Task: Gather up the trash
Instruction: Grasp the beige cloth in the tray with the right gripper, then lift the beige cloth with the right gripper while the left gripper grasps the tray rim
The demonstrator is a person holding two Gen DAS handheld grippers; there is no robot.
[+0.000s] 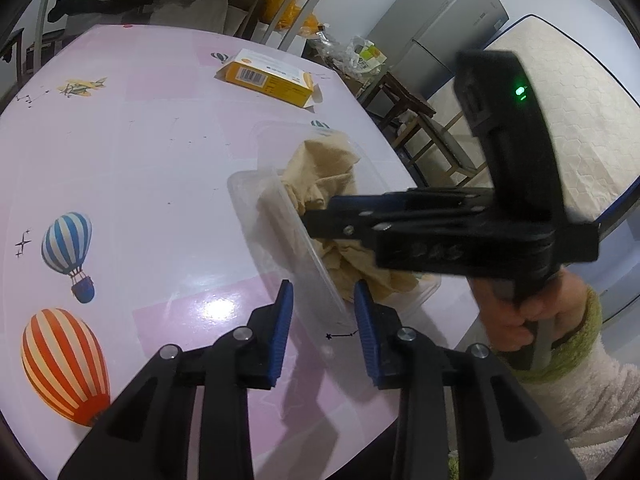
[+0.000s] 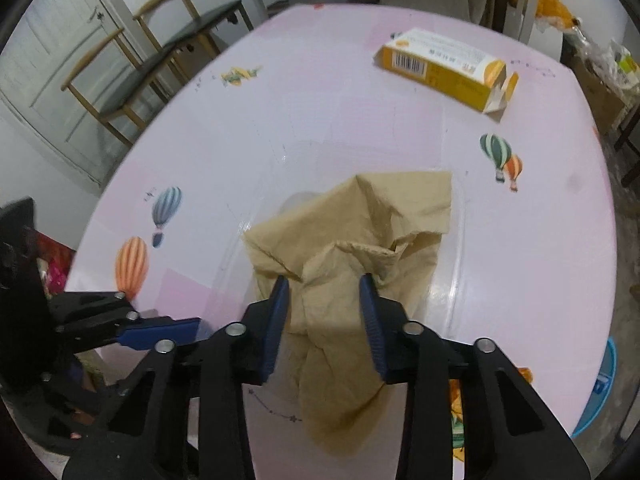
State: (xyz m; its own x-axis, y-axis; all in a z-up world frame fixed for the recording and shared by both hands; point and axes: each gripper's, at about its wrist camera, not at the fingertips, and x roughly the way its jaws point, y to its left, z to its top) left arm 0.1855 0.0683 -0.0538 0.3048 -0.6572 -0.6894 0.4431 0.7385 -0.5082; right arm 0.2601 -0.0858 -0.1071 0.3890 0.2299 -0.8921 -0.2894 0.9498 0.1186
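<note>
A crumpled tan paper napkin (image 1: 320, 176) lies in a clear plastic container (image 1: 280, 216) on the pink table (image 1: 140, 152). My left gripper (image 1: 324, 308) is open, its fingers on either side of the container's near rim. My right gripper (image 2: 324, 300) is open around the napkin (image 2: 360, 240), blue pads on both sides of it, and comes in from the right in the left wrist view (image 1: 320, 220). The container's clear rim (image 2: 456, 280) shows faintly around the napkin. A yellow cardboard box (image 1: 268, 78) with an open flap lies farther back, also in the right wrist view (image 2: 444, 66).
The table carries balloon and aeroplane prints. Chairs (image 2: 132, 64) and a door stand to the left of the table. A grey fridge (image 1: 440, 28), a mattress (image 1: 568, 120) and a cluttered stool (image 1: 400, 96) stand to the right. A blue bin (image 2: 600, 392) sits below the table's right edge.
</note>
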